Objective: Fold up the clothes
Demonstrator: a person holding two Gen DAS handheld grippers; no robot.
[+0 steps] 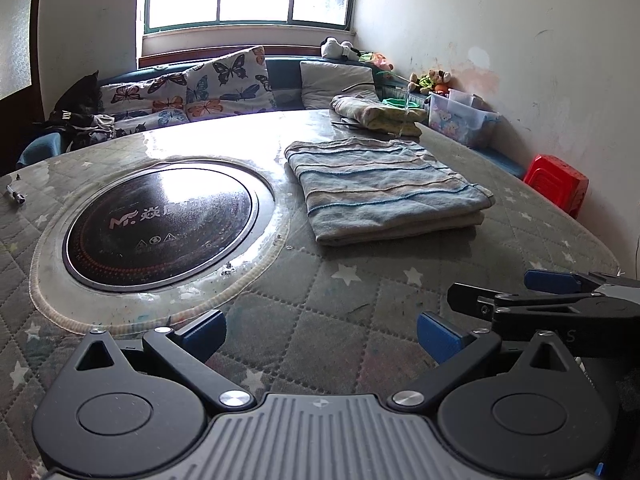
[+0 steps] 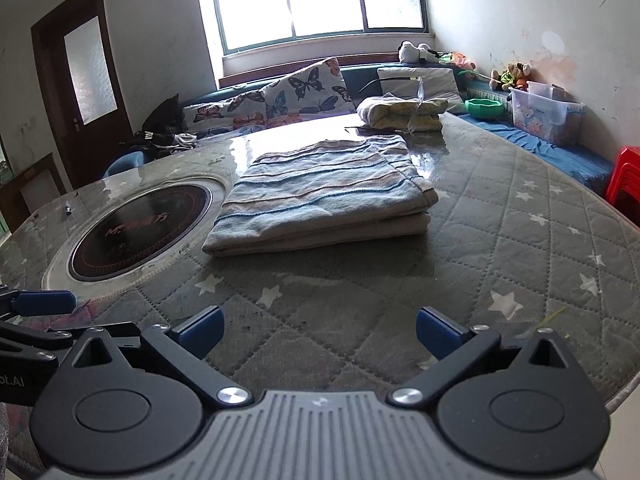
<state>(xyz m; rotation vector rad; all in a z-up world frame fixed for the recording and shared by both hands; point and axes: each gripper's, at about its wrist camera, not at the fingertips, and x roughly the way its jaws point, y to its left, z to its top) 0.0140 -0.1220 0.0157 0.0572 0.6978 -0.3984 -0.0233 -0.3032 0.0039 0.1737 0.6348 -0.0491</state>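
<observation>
A folded striped cloth (image 1: 384, 188) lies on the quilted bench (image 1: 328, 320), just right of the round black cooktop (image 1: 160, 224). Both the left hand-held gripper (image 1: 322, 338) and right hand-held gripper (image 2: 320, 334) hover spread and empty, nearer than the cloth, apart from it. A second folded bundle (image 2: 400, 114) sits beyond the cloth.
</observation>
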